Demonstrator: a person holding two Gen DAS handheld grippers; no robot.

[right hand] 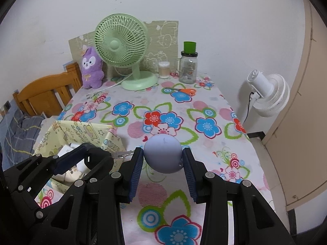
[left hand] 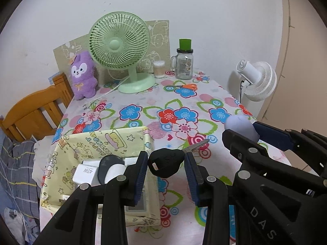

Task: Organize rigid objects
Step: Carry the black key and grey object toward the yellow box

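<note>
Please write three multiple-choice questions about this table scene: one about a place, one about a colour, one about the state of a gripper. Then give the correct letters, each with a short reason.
1. Where do the orange scissors lie?
A. in the yellow box
B. on the tablecloth in front of the glass jar
C. on the chair

2. What colour is the desk fan?
A. green
B. red
C. black

3. What does the left gripper hold?
A. nothing
B. the purple plush
C. a black key

Key: 1 B, the orange scissors lie before the glass jar. 2 A, the desk fan is pale green. 3 C, the left gripper jaws clamp the black key.
</note>
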